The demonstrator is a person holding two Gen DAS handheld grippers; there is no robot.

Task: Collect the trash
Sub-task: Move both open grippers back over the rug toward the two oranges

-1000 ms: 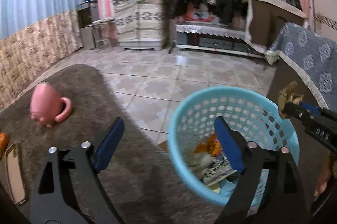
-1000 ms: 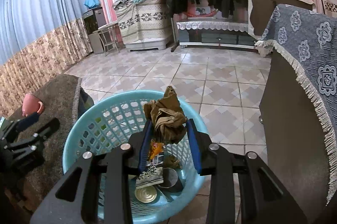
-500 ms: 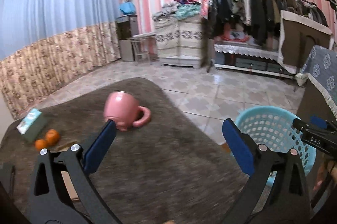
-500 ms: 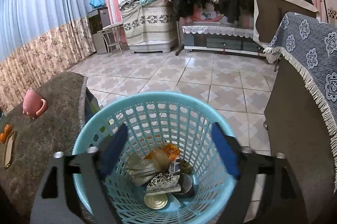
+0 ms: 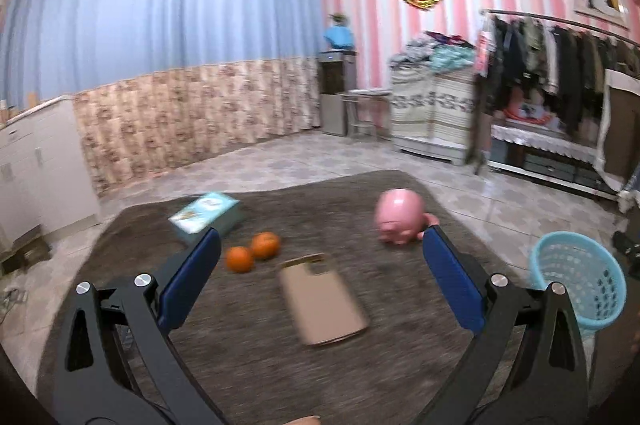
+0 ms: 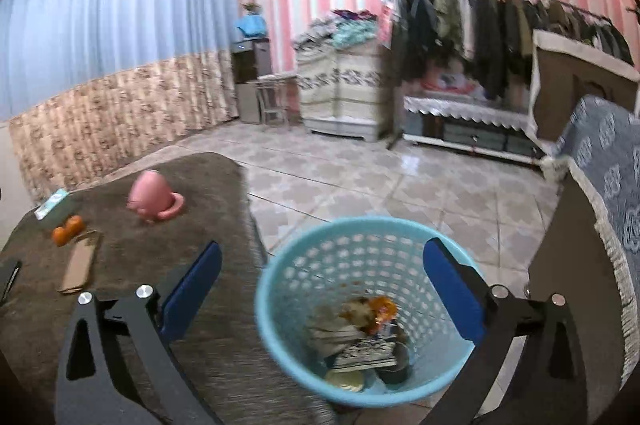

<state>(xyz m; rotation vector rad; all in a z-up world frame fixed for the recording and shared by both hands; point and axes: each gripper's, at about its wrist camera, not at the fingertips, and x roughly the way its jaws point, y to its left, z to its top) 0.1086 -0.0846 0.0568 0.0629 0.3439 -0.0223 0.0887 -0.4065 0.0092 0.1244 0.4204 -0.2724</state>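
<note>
A light blue plastic basket [image 6: 304, 277] stands on the floor by the table's right end; it holds crumpled wrappers, a printed packet and a tin lid [image 6: 356, 337]. My right gripper [image 6: 320, 285] is open and empty above the basket, pads either side of it. My left gripper [image 5: 320, 273] is open and empty above the brown-covered table [image 5: 240, 337]. The basket also shows in the left wrist view [image 5: 576, 285] at the far right.
On the table lie a pink piggy mug [image 5: 400, 217], two oranges [image 5: 252, 251], a tan flat case [image 5: 324, 301] and a teal box [image 5: 206, 211]. A dark phone [image 6: 8, 279] lies at the left edge. A cloth-covered cabinet [image 6: 600, 185] stands right of the basket.
My right gripper opened and dropped the brown crumpled trash into the basket, then rose. My left gripper swung left from the basket to over the table.
</note>
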